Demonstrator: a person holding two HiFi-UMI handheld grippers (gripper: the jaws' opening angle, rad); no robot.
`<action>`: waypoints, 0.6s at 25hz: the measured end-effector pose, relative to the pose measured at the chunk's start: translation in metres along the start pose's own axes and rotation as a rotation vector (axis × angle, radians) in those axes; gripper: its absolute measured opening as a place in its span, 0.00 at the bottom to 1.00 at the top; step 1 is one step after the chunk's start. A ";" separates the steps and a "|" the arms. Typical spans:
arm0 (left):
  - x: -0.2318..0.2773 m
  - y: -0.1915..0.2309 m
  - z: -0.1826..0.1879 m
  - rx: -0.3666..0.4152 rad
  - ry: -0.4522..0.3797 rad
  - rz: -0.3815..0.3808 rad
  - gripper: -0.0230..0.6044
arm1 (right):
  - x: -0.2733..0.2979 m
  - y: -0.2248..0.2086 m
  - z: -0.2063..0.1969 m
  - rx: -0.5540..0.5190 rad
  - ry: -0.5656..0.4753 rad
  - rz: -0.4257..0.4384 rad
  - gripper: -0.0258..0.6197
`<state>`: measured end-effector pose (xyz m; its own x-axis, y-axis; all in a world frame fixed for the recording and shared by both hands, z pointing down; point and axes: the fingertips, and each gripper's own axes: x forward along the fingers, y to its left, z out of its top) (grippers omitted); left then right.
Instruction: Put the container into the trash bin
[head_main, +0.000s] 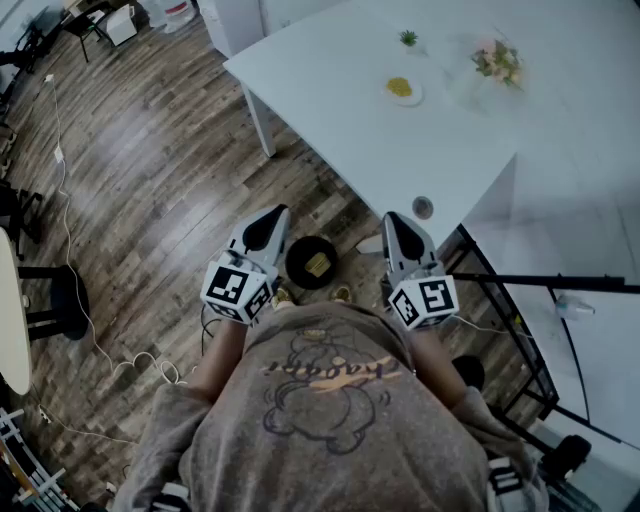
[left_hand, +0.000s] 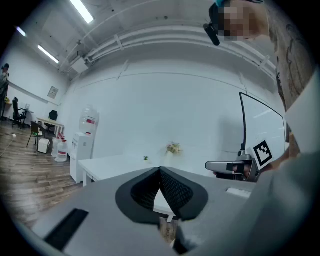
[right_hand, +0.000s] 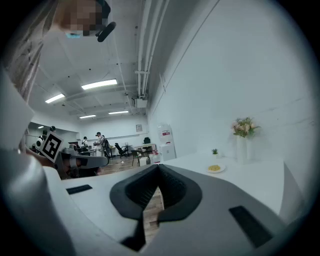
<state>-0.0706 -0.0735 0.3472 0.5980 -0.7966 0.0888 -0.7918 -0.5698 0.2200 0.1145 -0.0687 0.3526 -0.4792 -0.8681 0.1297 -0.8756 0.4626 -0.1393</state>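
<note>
Pointing level and away from the chest, both grippers sit with their jaws pressed together and nothing between them. The left gripper (left_hand: 160, 172) shows its ribbed pads meeting at the tip in its own view, and the right gripper (right_hand: 159, 170) looks the same in its view. Neither has hold of anything.

In the head view the two are side by side, well apart, with the black round bin (head_main: 292, 262) on the floor between them and below. It lies at about 4 o'clock from the left tip and about 8 o'clock from the right tip, a little nearer the left in the picture.

A small tan thing (head_main: 318, 265) lies inside the bin. I judge it to be the container, already dropped in, though it is too small to be sure. Its long axis cannot be made out.

If that is right, nothing is left to carry and both hands are parked.

Farther out, at 12 o'clock from the right gripper, a white table (head_main: 330, 90) holds a round dish (head_main: 400, 90) with something yellow on it, and flowers (head_main: 497, 60) stand beyond at about 1 o'clock. If the dish were the container instead, the right hand would be the nearer one, reaching straight ahead. A round dish gives no long axis to line up with.
</note>
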 end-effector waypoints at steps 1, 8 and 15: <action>0.001 0.000 -0.002 0.002 -0.002 0.000 0.04 | 0.000 0.000 -0.002 0.008 0.000 -0.006 0.04; 0.002 -0.004 -0.016 0.002 0.003 -0.001 0.04 | -0.004 -0.007 -0.024 0.015 0.039 -0.009 0.04; -0.005 -0.002 -0.030 -0.004 0.018 0.013 0.04 | -0.007 -0.008 -0.045 0.014 0.083 -0.017 0.04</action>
<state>-0.0688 -0.0622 0.3750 0.5901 -0.7999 0.1091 -0.7988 -0.5590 0.2225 0.1215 -0.0583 0.3971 -0.4684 -0.8576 0.2126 -0.8829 0.4450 -0.1501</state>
